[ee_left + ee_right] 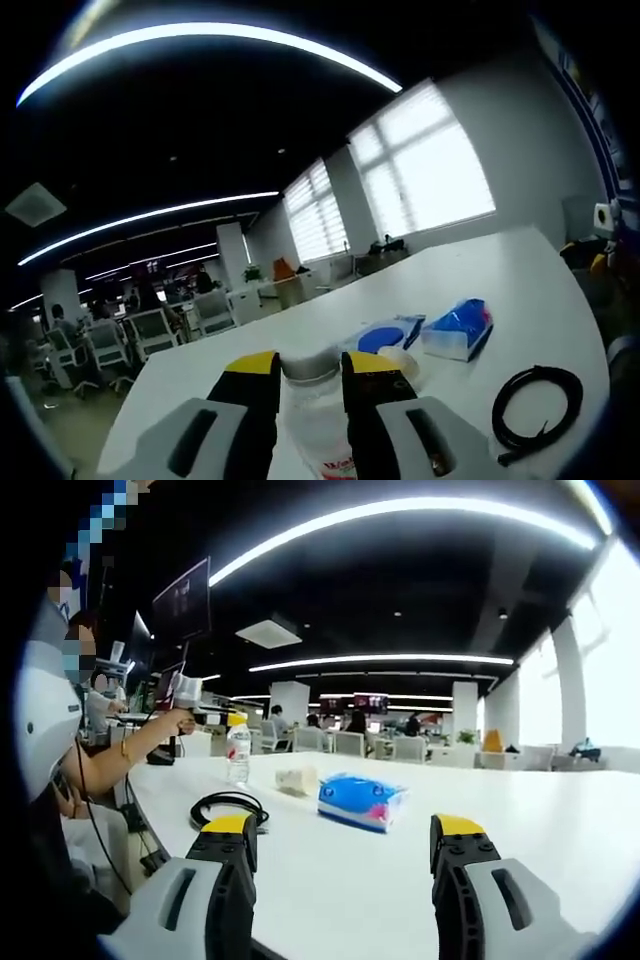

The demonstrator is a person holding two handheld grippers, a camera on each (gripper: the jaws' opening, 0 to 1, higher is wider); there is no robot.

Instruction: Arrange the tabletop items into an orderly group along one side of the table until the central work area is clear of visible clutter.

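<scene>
A clear plastic bottle point(318, 425) with a pale cap stands between the yellow-tipped jaws of my left gripper point(310, 366), which is shut on it. The right gripper view has the same bottle point(238, 752) at the table's far left, under the left gripper point(192, 698) in a person's hand. A blue tissue pack point(458, 328) point(362, 800) lies mid-table. Beside it are a pale roll point(408, 362) point(295, 778) and a flat blue-and-white packet point(385, 335). A coiled black cable point(535, 405) point(228, 807) lies near the edge. My right gripper point(345, 845) is open above the table, holding nothing.
The white table point(520, 830) stretches wide to the right in the right gripper view. A person point(60, 730) sits at its left end. Office chairs point(150, 330) and desks stand beyond the far edge, with bright windows point(430, 170) behind.
</scene>
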